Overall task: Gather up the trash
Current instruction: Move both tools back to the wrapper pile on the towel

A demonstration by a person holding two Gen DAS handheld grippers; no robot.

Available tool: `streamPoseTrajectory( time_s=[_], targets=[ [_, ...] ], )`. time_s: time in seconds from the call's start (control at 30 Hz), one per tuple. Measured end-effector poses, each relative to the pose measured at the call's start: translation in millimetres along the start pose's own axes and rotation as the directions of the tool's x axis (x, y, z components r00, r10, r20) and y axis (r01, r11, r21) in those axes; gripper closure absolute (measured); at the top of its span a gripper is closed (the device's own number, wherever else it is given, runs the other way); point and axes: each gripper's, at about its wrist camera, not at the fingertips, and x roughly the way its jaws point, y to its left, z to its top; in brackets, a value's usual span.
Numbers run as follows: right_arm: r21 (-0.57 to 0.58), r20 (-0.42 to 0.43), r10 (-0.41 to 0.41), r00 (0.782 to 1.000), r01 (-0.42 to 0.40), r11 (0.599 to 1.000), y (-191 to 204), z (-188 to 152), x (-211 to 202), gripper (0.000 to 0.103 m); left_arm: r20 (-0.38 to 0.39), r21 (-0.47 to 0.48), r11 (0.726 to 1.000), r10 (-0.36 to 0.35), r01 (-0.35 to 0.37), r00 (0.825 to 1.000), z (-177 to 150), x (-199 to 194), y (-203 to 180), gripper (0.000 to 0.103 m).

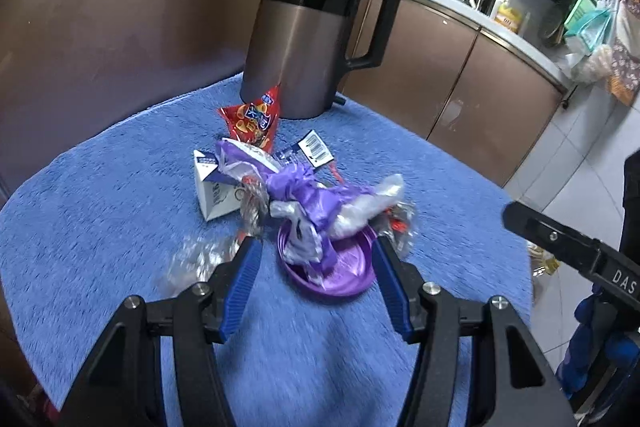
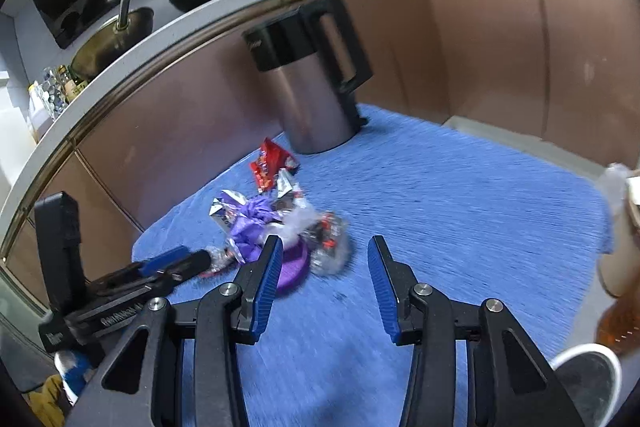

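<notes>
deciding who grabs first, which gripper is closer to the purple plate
Left. The left gripper is open with its fingers straddling the purple plate; the right gripper is open too, over bare blue towel beside the plate.

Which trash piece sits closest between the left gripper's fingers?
The purple plastic lid, lying flat on the blue towel between the open left gripper tips. The red snack wrapper and white carton lie farther back, toward the kettle.
</notes>
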Motion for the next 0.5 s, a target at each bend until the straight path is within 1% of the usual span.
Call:
streamPoseTrajectory(
  time_s=[0.07, 0.1, 0.13, 0.27, 0.37, 0.47, 0.5],
  targets=[
    [0.007, -0.016, 0.031, 0.999, -0.031, 1.0, 4, 6, 23, 0.059, -0.012, -0.001, 1.0, 0.002, -0.002, 1.0, 2, 13, 2, 0.048],
    [0.006, -0.019, 0.04, 0.999, -0.039, 0.999, 7, 8, 33, 0.058, -0.017, -0.001, 1.0, 0.002, -0.002, 1.0, 3, 17, 2, 0.052],
    [0.005, -0.022, 0.042, 0.999, -0.042, 0.999, 10, 10, 41, 0.056, -0.022, -0.002, 1.0, 0.0, 0.0, 1.0, 3, 21, 3, 0.054],
    [0.013, -0.045, 0.063, 0.997, -0.062, 0.998, 18, 15, 74, 0.055, -0.034, -0.013, 1.0, -0.009, 0.009, 0.999, 2, 31, 9, 0.058],
    [0.014, -0.061, 0.043, 0.997, -0.043, 0.999, 20, 16, 93, 0.054, -0.042, -0.025, 0.999, -0.023, 0.022, 0.999, 1, 34, 13, 0.059],
    [0.039, -0.071, 0.03, 0.997, -0.028, 0.999, 17, 16, 106, 0.054, -0.045, -0.026, 0.999, -0.034, 0.033, 0.998, 2, 37, 14, 0.067],
    [0.047, -0.072, 0.024, 0.997, -0.02, 0.999, 15, 16, 110, 0.054, -0.047, -0.025, 0.999, -0.037, 0.036, 0.998, 2, 38, 14, 0.071]
  ],
)
